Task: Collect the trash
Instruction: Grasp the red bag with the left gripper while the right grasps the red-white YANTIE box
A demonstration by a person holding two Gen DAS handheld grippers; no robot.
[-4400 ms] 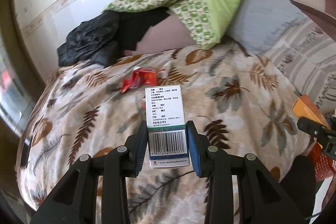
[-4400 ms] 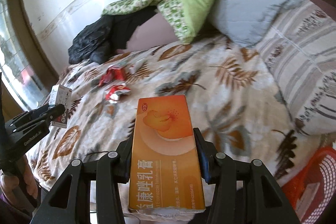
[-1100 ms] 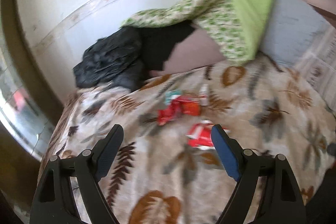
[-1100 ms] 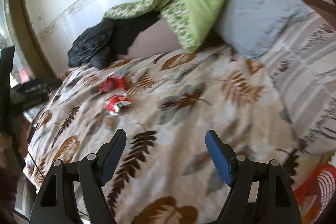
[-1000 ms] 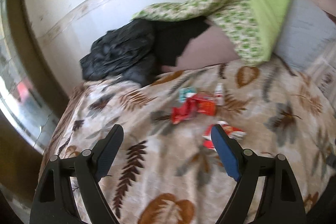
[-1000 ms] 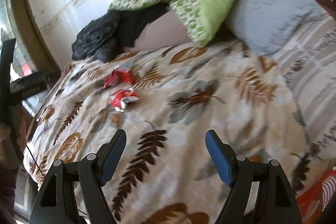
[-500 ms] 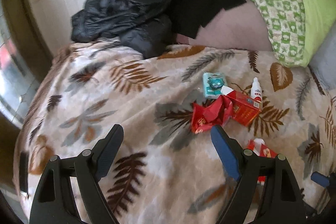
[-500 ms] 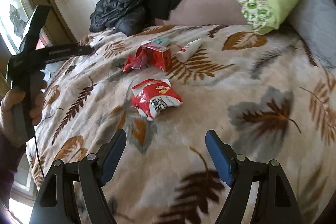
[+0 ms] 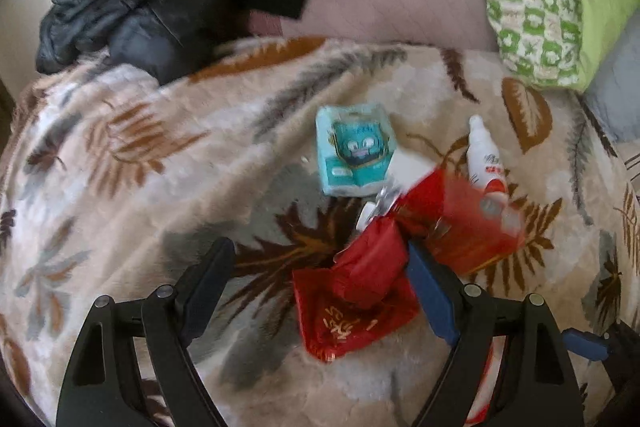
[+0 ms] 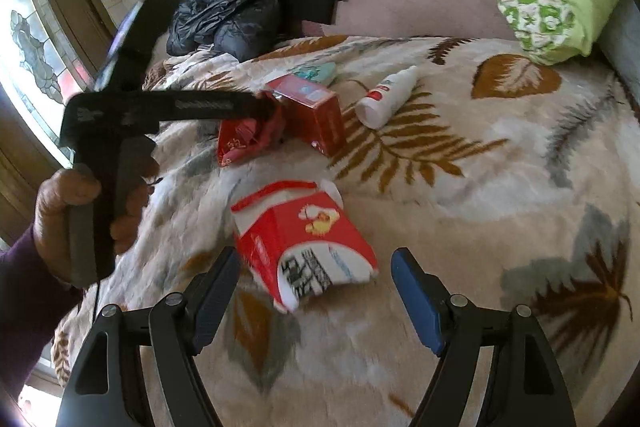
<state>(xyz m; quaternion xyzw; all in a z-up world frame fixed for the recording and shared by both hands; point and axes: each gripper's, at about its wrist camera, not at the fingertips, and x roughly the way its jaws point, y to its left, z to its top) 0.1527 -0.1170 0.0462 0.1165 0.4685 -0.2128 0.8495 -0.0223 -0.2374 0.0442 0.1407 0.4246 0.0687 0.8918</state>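
Both boxes carried a few seconds ago — the white barcode carton on the left, the orange carton on the right — are gone from the jaws, and both hand-held grippers have swung down close over the litter on the leaf-patterned fleece blanket (image 9: 120, 155) of the bed. That reads as one round of collecting finished and the next pick-up about to start.

The left hand-held gripper (image 9: 320, 279) stands wide open, its jaws having just spread a little further, and it grips nothing. The crumpled red foil wrapper (image 9: 356, 299) lies low in the left wrist frame between the jaws, nearer the blue right-hand pad, which looks very close to it; whether they touch I cannot tell. Just beyond sit a red cardboard box (image 9: 468, 223), a teal tissue packet with a cartoon face (image 9: 354, 155) and a small white squeeze bottle with a red label (image 9: 486, 159).

The right hand-held gripper (image 10: 316, 287) is equally wide and empty, its jaws either side of a torn red-and-white snack carton (image 10: 304, 243) at lower centre of the right wrist frame — not yet pinched. At left of that frame a hand (image 10: 76, 207) in a dark purple sleeve holds the left tool over the red wrapper.

Closing on each piece looks like the next need; the thin wrapper may slip or crumple.
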